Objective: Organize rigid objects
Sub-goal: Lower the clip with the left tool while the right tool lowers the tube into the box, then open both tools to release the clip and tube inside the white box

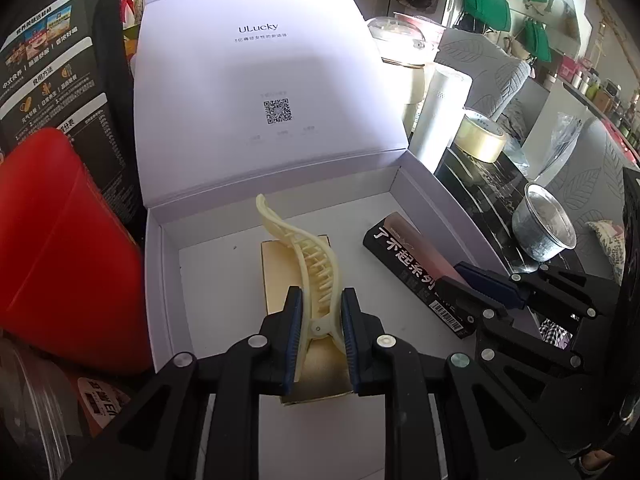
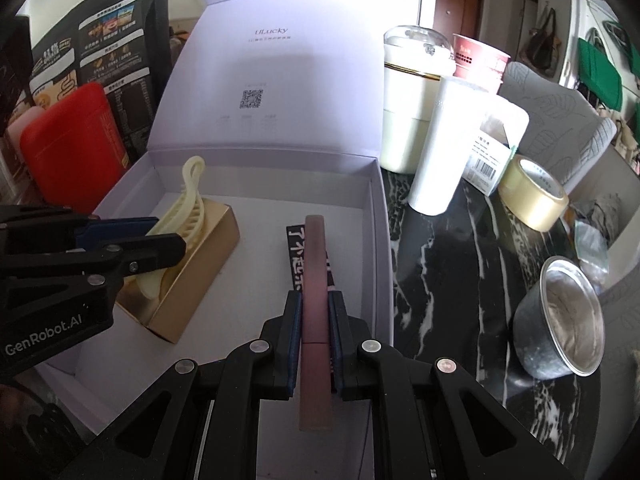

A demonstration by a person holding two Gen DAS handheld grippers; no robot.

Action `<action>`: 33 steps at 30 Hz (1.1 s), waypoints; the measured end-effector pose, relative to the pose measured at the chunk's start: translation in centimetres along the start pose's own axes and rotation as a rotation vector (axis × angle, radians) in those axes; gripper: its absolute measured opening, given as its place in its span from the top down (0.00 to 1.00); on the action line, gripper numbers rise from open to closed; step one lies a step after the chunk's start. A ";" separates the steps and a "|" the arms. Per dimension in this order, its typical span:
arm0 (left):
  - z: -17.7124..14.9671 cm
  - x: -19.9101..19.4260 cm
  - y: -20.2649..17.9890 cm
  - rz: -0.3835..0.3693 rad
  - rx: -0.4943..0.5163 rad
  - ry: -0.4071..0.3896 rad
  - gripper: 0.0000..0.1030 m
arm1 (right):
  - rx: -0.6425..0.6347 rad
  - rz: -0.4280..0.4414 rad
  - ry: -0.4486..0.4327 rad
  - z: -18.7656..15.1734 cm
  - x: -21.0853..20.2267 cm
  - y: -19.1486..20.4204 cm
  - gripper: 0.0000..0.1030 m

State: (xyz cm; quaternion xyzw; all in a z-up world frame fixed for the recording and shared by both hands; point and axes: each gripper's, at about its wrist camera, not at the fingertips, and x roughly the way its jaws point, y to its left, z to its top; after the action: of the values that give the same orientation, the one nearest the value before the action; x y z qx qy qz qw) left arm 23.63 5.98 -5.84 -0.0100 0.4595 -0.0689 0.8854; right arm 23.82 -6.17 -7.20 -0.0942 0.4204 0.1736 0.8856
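Observation:
My left gripper (image 1: pixel 322 300) is shut on a cream hair claw clip (image 1: pixel 308 252), which stands up over a gold box (image 1: pixel 316 376) on the floor of the open white box (image 1: pixel 420 190). In the right wrist view the same left gripper (image 2: pixel 170 232) holds the clip (image 2: pixel 190 204) above the gold box (image 2: pixel 200 264). My right gripper (image 2: pixel 315 300) is shut on a mauve stick (image 2: pixel 316 264), just above a long black box with white characters (image 2: pixel 294 256) near the white box's right wall (image 2: pixel 380 220). The left wrist view shows the right gripper (image 1: pixel 452 274) over that black box (image 1: pixel 408 268).
A red container (image 1: pixel 60 248) and a black printed bag (image 1: pixel 60 60) stand left of the white box. On the dark marble table (image 2: pixel 452 280) to the right are a white tumbler (image 2: pixel 444 148), a cream jar (image 2: pixel 408 112), a tape roll (image 2: pixel 532 196) and a foil cup (image 2: pixel 560 320).

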 end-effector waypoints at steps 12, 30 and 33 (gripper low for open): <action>0.2 0.1 -0.8 0.091 0.032 0.014 0.81 | -0.011 -0.006 0.008 0.1 0.2 0.2 0.80; 0.5 -1.7 -0.3 0.110 0.014 0.015 0.81 | 0.040 -0.019 -0.036 1.0 -3.5 -1.1 0.65; 0.6 -2.1 -0.2 0.114 0.007 0.008 0.81 | 0.042 -0.019 -0.046 1.0 -4.2 -1.2 0.64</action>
State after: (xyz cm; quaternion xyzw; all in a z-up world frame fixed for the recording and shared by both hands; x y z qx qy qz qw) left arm 22.89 6.02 -3.82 0.0198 0.4628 -0.0200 0.8860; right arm 22.53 -7.89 -3.31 -0.0754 0.4028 0.1583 0.8983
